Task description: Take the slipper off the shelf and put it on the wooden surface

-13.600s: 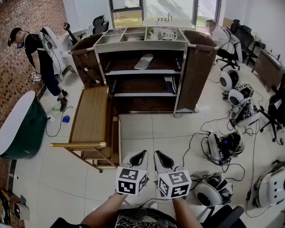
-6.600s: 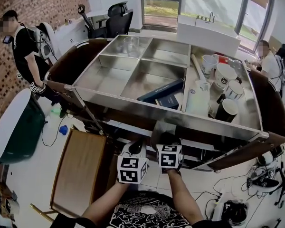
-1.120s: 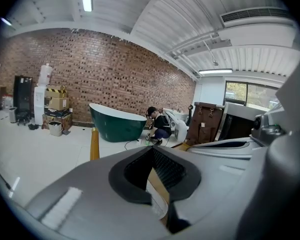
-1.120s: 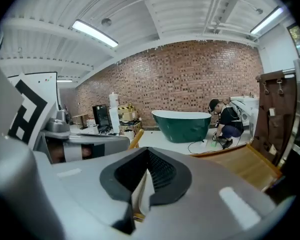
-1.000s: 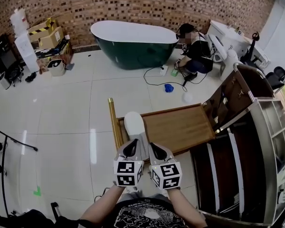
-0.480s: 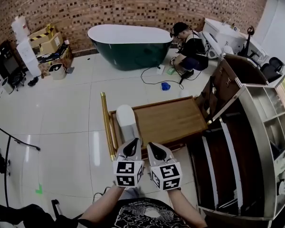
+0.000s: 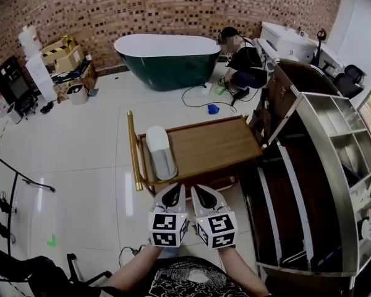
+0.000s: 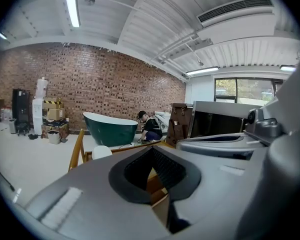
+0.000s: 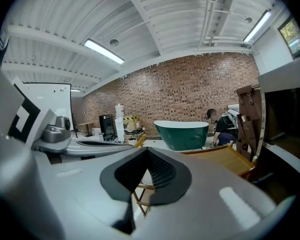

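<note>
Right now you are holding both tools low in front of you, side by side and just short of the long brown wooden surface. The left gripper is keeping its fingers pressed together with nothing between them, and the right gripper is doing the same, its fingers closed on nothing.

The pale white slipper is lying flat on the left end of that wooden surface, lengthwise along the brass-coloured rail that is running down that edge. It is sitting beyond your fingertips, apart from both grippers. The rest of the wooden surface is showing only bare grain.

To your right the tall dark wooden cart is standing with its side panel swung out beside the surface. Its steel top tray is divided into compartments; the near ones are showing bare metal, and something white is resting in the one at the picture's lower right edge, too small to name. The dark shelves below are lying in shadow, so their contents are not showing.

Farther off, a dark green bathtub with a white rim is standing against the red brick wall, a person is crouching beside it, and cardboard boxes are sitting stacked to its left.
</note>
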